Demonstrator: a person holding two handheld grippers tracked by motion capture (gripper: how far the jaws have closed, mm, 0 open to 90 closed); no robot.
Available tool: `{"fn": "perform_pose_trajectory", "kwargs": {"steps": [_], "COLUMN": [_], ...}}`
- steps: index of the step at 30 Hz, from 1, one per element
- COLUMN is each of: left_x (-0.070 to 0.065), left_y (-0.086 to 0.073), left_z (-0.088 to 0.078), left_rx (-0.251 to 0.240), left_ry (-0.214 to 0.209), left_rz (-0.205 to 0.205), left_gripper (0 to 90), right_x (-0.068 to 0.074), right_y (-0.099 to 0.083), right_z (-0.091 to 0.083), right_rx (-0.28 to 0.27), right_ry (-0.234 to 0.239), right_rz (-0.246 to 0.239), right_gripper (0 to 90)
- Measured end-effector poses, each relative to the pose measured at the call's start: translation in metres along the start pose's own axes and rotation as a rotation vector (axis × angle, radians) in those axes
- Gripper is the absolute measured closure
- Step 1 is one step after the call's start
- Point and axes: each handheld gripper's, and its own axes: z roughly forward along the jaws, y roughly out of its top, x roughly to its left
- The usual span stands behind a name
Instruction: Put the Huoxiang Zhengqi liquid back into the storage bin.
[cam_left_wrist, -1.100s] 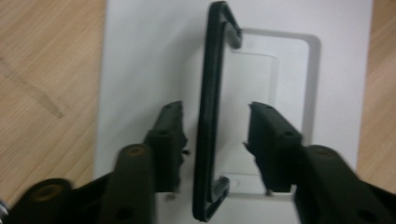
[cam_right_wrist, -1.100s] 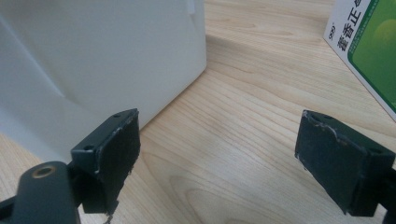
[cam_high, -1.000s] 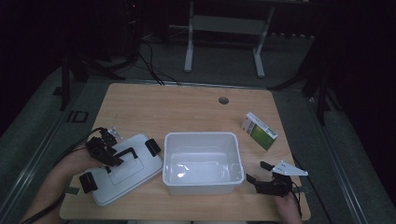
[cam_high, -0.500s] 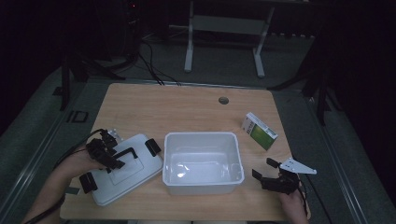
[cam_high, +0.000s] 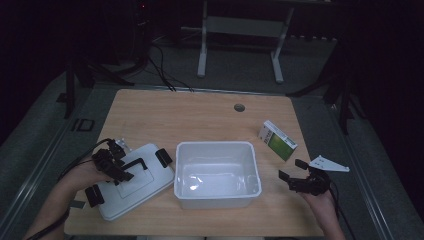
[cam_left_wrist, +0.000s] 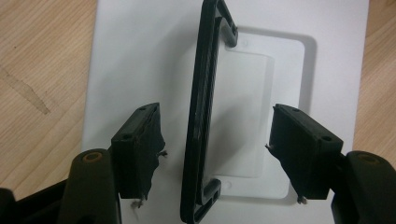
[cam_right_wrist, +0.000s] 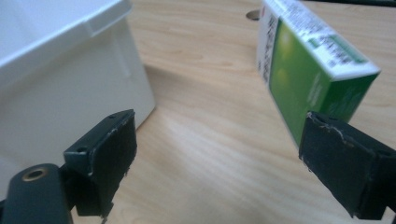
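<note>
On wooden table (cam_high: 200, 120): left gripper (cam_left_wrist: 215, 154) jaws just opened, astride lid handle (cam_left_wrist: 205, 107), no contact.

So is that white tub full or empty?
Empty: the tub shows its bare white bottom, and its lid lies beside it on the table.

High view dim w/ surroundings nearly black, table (cam_high: 210, 120) lit from above, soft glare in white bin (cam_high: 217, 175); gripper views brighter, near jaws blurred, green box (cam_right_wrist: 313, 79) soft-focus.

Overhead wide view; both claw cameras close, sharing the table (cam_high: 200, 120).
</note>
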Motion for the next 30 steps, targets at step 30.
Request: {"fn": "perform_pose_trajectory", "kwargs": {"steps": [30], "left_x": [0.000], "left_y": [-0.001], "left_z": [0.000], "left_rx": [0.001], "left_ry": [-0.003], "left_rz": [0.001], "left_gripper": [33.5], "right_x": [-0.070], "right_y": [0.081], "right_z": [0.043], "right_rx": [0.151], "right_ry": [-0.042], "right_rz": [-0.087], "right_gripper": [34.3]}}
